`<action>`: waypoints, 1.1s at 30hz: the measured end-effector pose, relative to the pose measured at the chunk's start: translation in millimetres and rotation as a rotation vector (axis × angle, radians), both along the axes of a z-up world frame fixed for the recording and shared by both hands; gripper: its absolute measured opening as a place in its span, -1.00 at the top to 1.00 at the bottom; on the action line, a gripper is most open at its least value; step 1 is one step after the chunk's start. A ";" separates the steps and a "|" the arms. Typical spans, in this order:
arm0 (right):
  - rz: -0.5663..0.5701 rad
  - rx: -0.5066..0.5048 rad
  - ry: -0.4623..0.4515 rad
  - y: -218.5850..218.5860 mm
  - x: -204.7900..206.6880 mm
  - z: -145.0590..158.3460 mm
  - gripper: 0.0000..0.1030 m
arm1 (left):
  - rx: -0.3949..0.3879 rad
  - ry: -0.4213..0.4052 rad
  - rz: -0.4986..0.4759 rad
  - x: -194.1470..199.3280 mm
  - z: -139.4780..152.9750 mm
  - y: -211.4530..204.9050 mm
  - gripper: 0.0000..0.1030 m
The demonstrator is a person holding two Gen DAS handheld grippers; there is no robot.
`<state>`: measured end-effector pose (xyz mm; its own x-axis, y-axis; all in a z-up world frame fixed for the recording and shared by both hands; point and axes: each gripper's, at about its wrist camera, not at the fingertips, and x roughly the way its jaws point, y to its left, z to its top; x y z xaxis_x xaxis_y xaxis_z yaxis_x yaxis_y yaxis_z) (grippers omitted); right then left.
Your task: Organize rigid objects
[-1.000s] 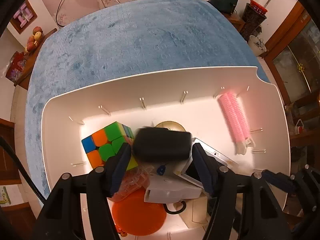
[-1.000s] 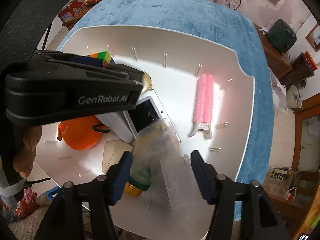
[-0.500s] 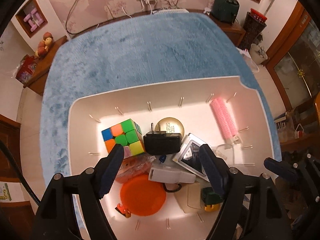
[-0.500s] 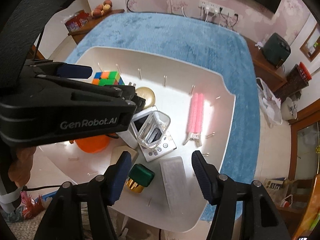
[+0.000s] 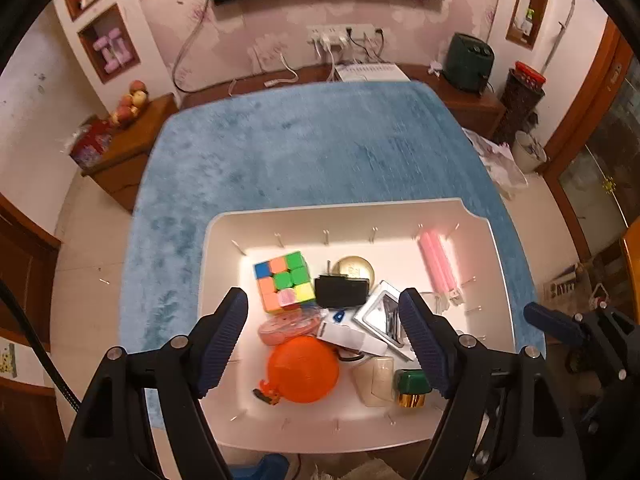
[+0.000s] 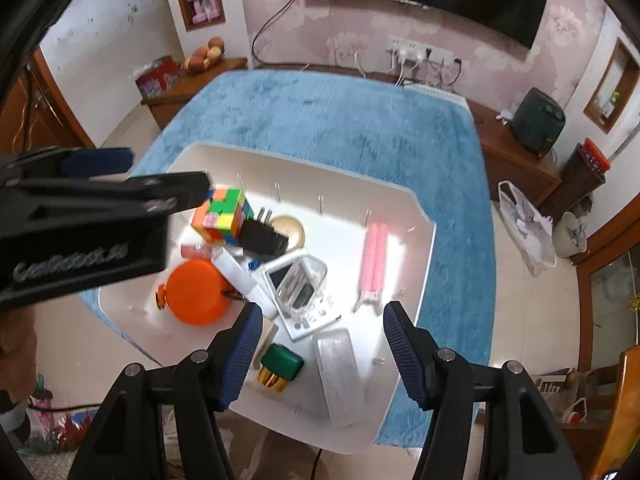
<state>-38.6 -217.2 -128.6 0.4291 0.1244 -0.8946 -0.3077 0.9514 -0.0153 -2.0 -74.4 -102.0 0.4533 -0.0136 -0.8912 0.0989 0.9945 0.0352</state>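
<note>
A white bin (image 5: 500,276) (image 6: 424,248) on the blue table holds a colour cube (image 5: 283,281) (image 6: 221,214), a black plug adapter (image 5: 341,291) (image 6: 262,237), an orange round lid (image 5: 303,369) (image 6: 196,298), a pink roller (image 5: 438,266) (image 6: 374,258), a clear cup on a small scale (image 6: 302,284) and a clear case (image 6: 339,376). My left gripper (image 5: 324,342) is open and empty, high above the bin. My right gripper (image 6: 322,348) is open and empty, also raised above it.
The blue cloth table (image 5: 320,148) stretches beyond the bin. A green-capped gold item (image 6: 280,366) and a beige square piece (image 5: 374,376) lie near the bin's front. Wooden side cabinets (image 5: 124,148) and a wall with sockets stand behind.
The left gripper let go of the black adapter into the bin and rose. The right gripper let go of the clear cup onto the scale and rose. Both are now open.
</note>
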 end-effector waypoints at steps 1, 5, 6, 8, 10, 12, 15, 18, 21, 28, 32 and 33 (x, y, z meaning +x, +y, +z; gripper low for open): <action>-0.002 0.000 -0.009 0.2 0.6 3.6 -0.24 | 0.001 -0.010 0.005 -2.5 4.8 2.1 -0.56; -0.027 0.028 -0.024 0.1 5.0 19.5 -0.24 | -0.013 -0.038 0.034 -10.2 20.9 13.8 -0.57; -0.039 0.039 -0.024 -0.1 6.3 24.2 -0.24 | -0.019 -0.044 0.044 -11.9 25.5 17.6 -0.57; -0.060 0.061 -0.026 -0.3 8.5 33.1 -0.24 | -0.022 -0.058 0.059 -15.6 32.6 23.7 -0.57; -0.084 0.084 -0.031 0.9 10.3 43.4 -0.24 | -0.017 -0.075 0.071 -19.0 40.1 29.5 -0.57; -0.113 0.103 -0.045 3.0 11.6 55.6 -0.24 | -0.014 -0.089 0.080 -21.9 47.7 35.4 -0.57; -0.149 0.122 -0.066 6.9 12.4 69.7 -0.24 | -0.019 -0.101 0.086 -25.4 57.7 43.7 -0.57; -0.184 0.133 -0.089 9.9 11.0 82.4 -0.25 | -0.016 -0.125 0.091 -29.4 65.8 49.6 -0.57; -0.208 0.146 -0.101 13.1 6.6 91.5 -0.41 | -0.016 -0.149 0.098 -31.2 73.8 56.3 -0.57; -0.233 0.126 -0.174 26.6 -5.2 110.6 -0.41 | -0.015 -0.182 0.123 -30.8 83.7 73.4 -0.57; -0.244 0.124 -0.189 30.7 -7.3 114.5 -0.45 | -0.023 -0.185 0.124 -31.5 84.7 80.6 -0.57; -0.245 0.124 -0.186 31.1 -7.2 114.2 -0.46 | -0.023 -0.188 0.124 -31.3 84.9 81.8 -0.57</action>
